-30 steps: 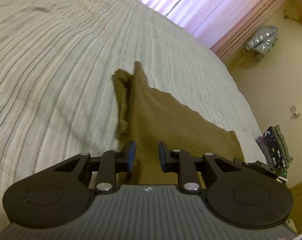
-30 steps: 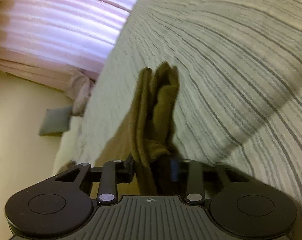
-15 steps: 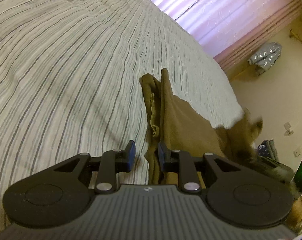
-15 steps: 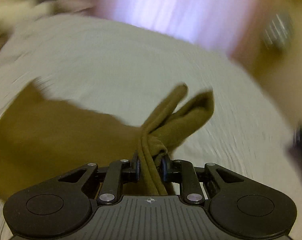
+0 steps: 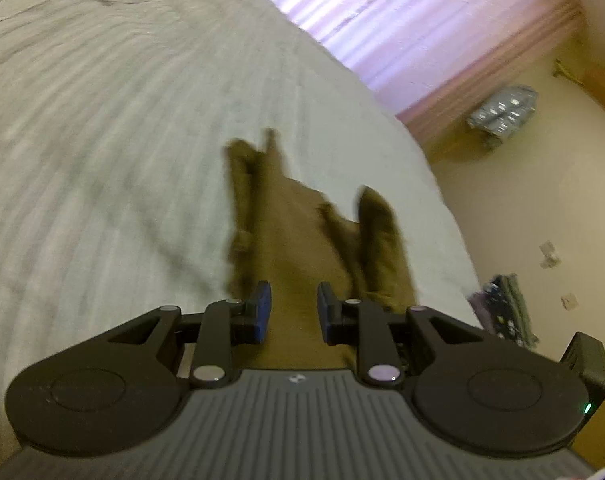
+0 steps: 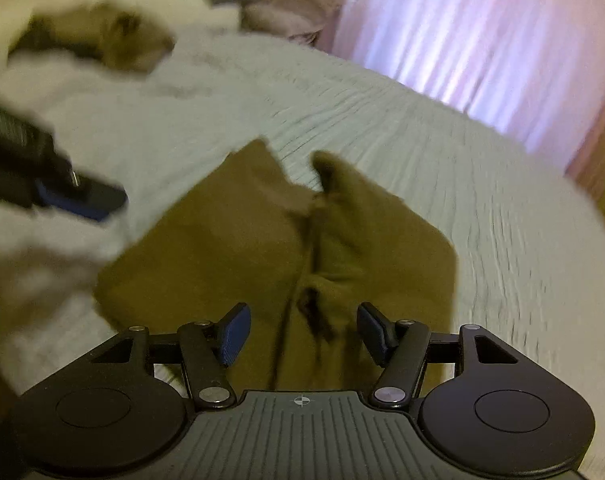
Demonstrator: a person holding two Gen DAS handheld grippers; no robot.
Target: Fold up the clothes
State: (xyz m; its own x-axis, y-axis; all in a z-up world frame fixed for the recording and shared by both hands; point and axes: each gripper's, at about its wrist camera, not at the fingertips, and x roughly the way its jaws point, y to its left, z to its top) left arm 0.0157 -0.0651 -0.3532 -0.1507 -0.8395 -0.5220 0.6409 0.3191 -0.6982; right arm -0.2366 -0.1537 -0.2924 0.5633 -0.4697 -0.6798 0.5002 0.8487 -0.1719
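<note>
The cloth (image 5: 298, 248) is an olive-brown knit, soft and matte, lying on the bed (image 5: 102, 152) in a rough slab with two limp points standing off its far edge; in the right wrist view (image 6: 230, 248) it shows as a broad flat panel with a dark seam or fold running down its middle and a bunched flap to the right of that line. The bed cover is pale, ribbed in fine grey stripes, slightly puckered; both views are smeared, so finer weave cannot be told.

The left gripper (image 5: 290, 312) is matte black plastic with blue pads; its jaws stand narrow, a gap between them and cloth seen through that gap, but whether the pads pinch any of it cannot be told. The right gripper (image 6: 300, 334) has just been opening; its jaws now stand wide, the cloth lying under and between them with neither pad pressing on it. The left gripper shows in the right wrist view (image 6: 82, 200) at the cloth's left edge.

No writing can be read; each grey ribbed housing carries only a small round mark.

Pink-lit pleated curtains (image 5: 402, 20) hang beyond the bed; cream walls; a silvery padded thing (image 5: 502, 110) hangs on the wall.
</note>
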